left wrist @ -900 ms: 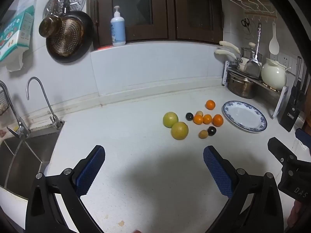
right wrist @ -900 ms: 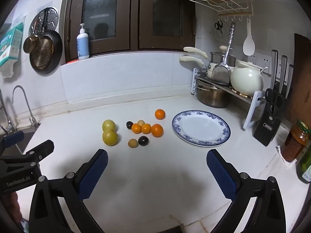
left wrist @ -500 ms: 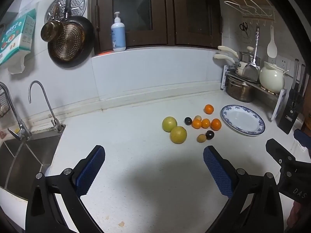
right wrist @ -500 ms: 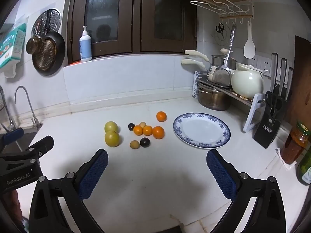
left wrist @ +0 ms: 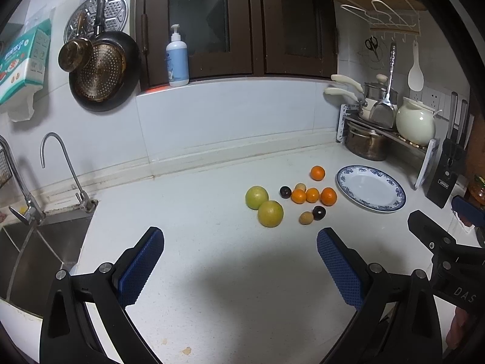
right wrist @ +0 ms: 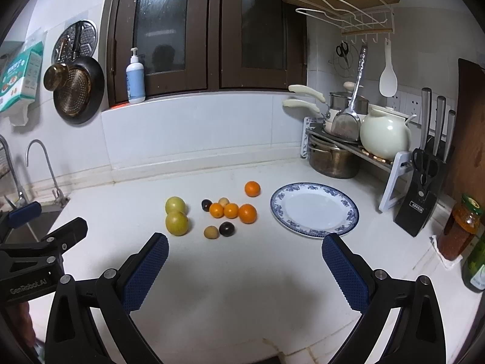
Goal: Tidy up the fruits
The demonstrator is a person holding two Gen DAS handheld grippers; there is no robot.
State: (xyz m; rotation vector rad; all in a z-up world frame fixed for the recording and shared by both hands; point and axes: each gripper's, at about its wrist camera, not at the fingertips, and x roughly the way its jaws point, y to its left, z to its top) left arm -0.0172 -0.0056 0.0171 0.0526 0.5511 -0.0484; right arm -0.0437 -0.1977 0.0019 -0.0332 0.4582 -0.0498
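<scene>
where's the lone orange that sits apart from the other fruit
In the right wrist view the round orange lies on the white countertop behind the fruit cluster, nearest the wall, just left of the blue-patterned white plate.

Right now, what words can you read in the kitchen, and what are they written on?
"GenRobot.AI": on the left gripper.
"DAS": on the right gripper; the rest is cut off.
Knife block: white label, too blurred to read.
Green box and pump bottle: print too small.

The white counter (right wrist: 242, 288) carries loose fruits (right wrist: 232, 210) beside a blue-rimmed plate (right wrist: 348, 212), near a knife block (right wrist: 419, 209).
</scene>
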